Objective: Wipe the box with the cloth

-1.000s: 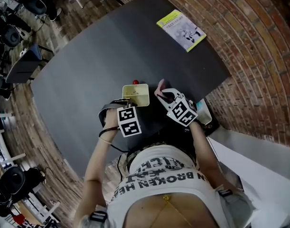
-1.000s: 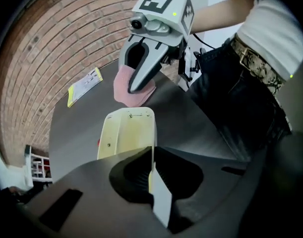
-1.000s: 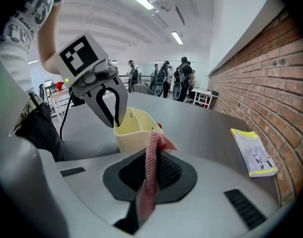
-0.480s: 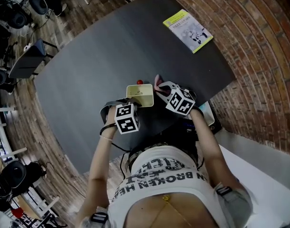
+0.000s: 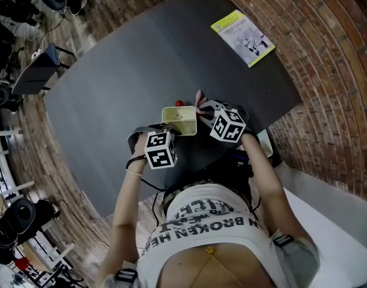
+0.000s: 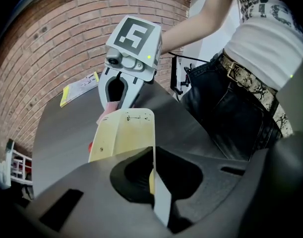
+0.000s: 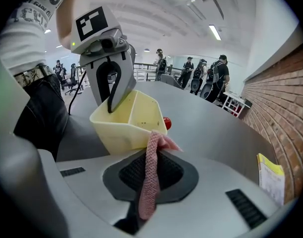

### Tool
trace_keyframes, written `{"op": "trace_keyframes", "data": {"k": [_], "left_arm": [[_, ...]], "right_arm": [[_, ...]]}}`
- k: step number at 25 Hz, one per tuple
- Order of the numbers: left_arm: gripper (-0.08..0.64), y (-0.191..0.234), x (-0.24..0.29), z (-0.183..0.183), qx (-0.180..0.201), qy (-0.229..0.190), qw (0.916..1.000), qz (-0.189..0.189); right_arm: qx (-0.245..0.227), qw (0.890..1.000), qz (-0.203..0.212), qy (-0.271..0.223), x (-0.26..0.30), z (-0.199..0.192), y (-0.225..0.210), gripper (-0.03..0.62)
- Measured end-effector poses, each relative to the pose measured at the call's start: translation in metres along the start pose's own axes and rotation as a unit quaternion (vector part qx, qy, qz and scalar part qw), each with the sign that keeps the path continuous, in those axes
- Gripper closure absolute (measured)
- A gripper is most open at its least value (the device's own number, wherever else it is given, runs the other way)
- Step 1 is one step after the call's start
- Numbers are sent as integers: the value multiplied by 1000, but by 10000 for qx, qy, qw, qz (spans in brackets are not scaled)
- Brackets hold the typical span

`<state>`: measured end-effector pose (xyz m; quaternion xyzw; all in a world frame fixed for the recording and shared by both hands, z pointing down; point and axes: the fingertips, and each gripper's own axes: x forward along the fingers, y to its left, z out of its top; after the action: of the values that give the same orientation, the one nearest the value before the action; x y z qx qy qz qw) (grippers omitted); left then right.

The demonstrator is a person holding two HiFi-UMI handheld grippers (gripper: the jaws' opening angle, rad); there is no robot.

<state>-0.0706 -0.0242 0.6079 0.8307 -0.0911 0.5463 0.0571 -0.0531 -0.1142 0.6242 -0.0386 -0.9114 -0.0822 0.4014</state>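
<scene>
Near the desk's (image 5: pixel 129 65) front edge, close to the person's waist, a pale yellow box (image 5: pixel 180 120) stands with its open top up. The left tongs (image 6: pixel 153 182) come down on its near side and are clamped on the box's thin wall, which runs straight up between the two jaws. From the head view that grip is hard to see, since the marker cube covers the tips. The right tongs (image 7: pixel 149 182) are closed on a pink cloth (image 7: pixel 151 167), which hangs as a narrow knitted strip between the jaws. Its loose end flares out at the box's outer corner. Whether the end presses on the wall or only lies just in front of it, I cannot tell. A small red thing (image 5: pixel 179 103) sits on the far side of the box, and too little of it shows for me to say what it is. Well apart, at the desk's far corner by the brick wall, lies a yellow-edged booklet (image 5: pixel 243 38), its print too small to read. A pale-rimmed thing (image 5: pixel 266 144) at the desk's edge is largely covered by the right forearm.
</scene>
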Motion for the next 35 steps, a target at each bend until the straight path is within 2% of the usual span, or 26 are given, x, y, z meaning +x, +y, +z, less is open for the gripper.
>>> {"op": "trace_keyframes", "data": {"k": [11,20,28,31,35], "left_arm": [[541,1,1,-2,-139,47,9999,-23],[541,1,4,1,-457,90,9989,-62],[541,3,2,0,-449,147,9989,18],[540,4,2,2,-701,97,9975,91],[540,5,7,9,-1378,58,9901,249]], "right_arm": [[100,9999,-12,-43,-8,7,28,575],[218,9997,-36,-81,-12,5,49,574],[226,9997,13,-57,-17,7,69,574],[321,9993,83,-164,-19,11,76,575],[435,9988,24,-233,-20,13,76,574]]}}
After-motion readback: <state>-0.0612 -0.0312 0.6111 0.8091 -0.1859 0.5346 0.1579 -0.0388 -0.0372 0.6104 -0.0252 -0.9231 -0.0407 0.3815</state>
